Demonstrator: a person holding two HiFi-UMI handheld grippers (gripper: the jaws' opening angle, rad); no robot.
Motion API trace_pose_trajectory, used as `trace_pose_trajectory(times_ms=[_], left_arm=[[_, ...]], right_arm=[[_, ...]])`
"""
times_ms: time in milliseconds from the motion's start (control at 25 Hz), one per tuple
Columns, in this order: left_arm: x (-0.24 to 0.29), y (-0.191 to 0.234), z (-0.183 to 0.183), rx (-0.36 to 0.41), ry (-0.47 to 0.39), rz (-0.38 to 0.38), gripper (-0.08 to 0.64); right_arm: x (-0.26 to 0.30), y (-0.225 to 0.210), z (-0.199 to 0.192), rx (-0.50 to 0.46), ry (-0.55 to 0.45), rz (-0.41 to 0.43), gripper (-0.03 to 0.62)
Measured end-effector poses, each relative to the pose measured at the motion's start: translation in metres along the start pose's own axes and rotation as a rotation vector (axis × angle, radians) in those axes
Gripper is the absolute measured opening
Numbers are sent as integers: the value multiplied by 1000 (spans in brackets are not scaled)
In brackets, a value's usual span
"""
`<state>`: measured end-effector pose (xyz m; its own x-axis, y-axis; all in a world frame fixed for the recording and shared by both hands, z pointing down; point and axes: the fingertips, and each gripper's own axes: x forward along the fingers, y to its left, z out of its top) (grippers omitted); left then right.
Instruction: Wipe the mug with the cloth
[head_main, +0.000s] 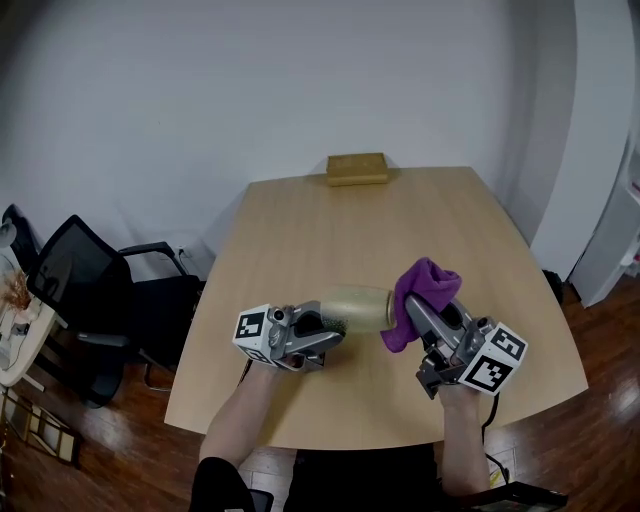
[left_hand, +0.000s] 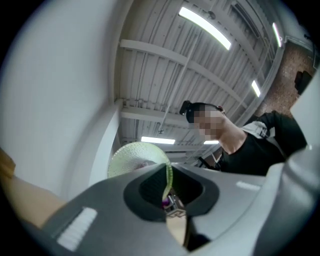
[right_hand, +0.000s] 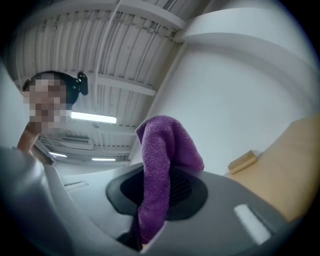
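Observation:
A pale green mug (head_main: 357, 306) is held on its side above the wooden table (head_main: 400, 220), between the two grippers. My left gripper (head_main: 333, 327) is shut on the mug's wall; in the left gripper view the thin green rim (left_hand: 168, 176) runs between the dark pads, with the mug's body (left_hand: 132, 156) beyond. My right gripper (head_main: 413, 313) is shut on a purple cloth (head_main: 428, 287), which bunches over the jaws and hangs against the mug's right end. In the right gripper view the cloth (right_hand: 159, 170) fills the gap between the pads and folds over to the right.
A tan block (head_main: 357, 168) lies at the table's far edge. A black office chair (head_main: 95, 300) stands left of the table. Both gripper views point upward at the ceiling lights and the person holding the grippers.

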<state>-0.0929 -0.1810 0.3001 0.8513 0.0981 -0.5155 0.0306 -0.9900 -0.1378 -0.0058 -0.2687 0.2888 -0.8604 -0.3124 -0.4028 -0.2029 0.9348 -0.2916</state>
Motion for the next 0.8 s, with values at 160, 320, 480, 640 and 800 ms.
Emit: trace_pose_trajectory(times_ms=[160, 320, 480, 640, 800], left_arm=[[-10, 12, 6, -2, -23, 55, 43], [-12, 17, 3, -1, -15, 81, 43], [-1, 9, -2, 0, 0, 50, 43], [-1, 5, -1, 7, -2, 36, 46], [-9, 15, 4, 9, -19, 83, 43]], right_arm=[[-15, -22, 3, 39, -38, -96, 55], [-9, 29, 31, -40, -126, 72, 55], [7, 47, 16, -110, -57, 110, 55], [6, 6, -1, -69, -28, -11, 55], [-8, -42, -12, -22, 27, -194, 55]])
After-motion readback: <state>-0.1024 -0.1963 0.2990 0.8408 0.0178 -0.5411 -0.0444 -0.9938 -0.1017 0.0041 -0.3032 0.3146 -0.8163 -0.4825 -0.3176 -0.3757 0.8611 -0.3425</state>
